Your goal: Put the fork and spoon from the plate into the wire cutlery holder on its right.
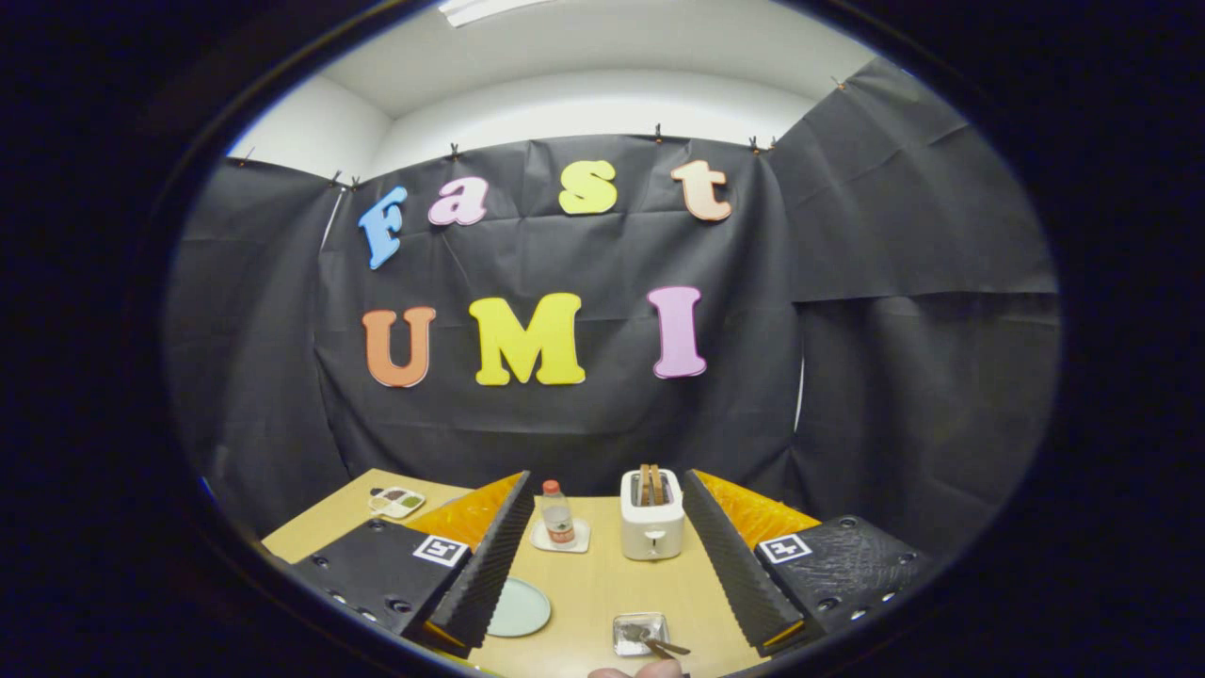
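Seen from the gripper camera, the gripper (602, 603) hangs above a wooden table (602, 584), its fingers spread wide and holding nothing. The pale plate (520, 607) lies just inside the left finger (490, 565), partly hidden by it. The small wire holder (640, 633) sits to the plate's right, low between the fingers and nearer the right one, with a utensil (664, 646) angled out of it toward a fingertip (650, 670). A toaster (651, 516) and a bottle (556, 514) stand beyond

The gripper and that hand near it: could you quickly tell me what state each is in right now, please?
Gripper: open, fingers spread wide, nothing between them.
Hand: just fingertips visible beside the wire cutlery holder; any grip cannot be told.
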Motion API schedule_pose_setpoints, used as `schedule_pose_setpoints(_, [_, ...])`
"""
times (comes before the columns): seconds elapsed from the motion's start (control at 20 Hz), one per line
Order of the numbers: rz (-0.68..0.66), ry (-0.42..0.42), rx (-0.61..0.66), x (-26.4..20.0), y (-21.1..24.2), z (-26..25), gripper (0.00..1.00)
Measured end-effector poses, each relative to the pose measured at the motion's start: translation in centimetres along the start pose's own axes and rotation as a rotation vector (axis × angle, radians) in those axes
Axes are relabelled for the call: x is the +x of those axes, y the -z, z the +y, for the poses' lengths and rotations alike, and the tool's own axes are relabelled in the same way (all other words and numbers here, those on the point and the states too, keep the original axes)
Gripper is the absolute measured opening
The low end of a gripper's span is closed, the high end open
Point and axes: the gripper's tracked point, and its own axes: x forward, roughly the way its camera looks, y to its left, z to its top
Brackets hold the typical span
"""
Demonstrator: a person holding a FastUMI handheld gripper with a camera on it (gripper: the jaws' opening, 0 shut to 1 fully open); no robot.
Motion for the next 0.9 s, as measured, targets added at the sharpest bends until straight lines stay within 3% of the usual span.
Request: schedule_pose_setpoints(0.9, [0.012, 0.017, -0.005, 0.04, 0.04, -0.38, 0.96])
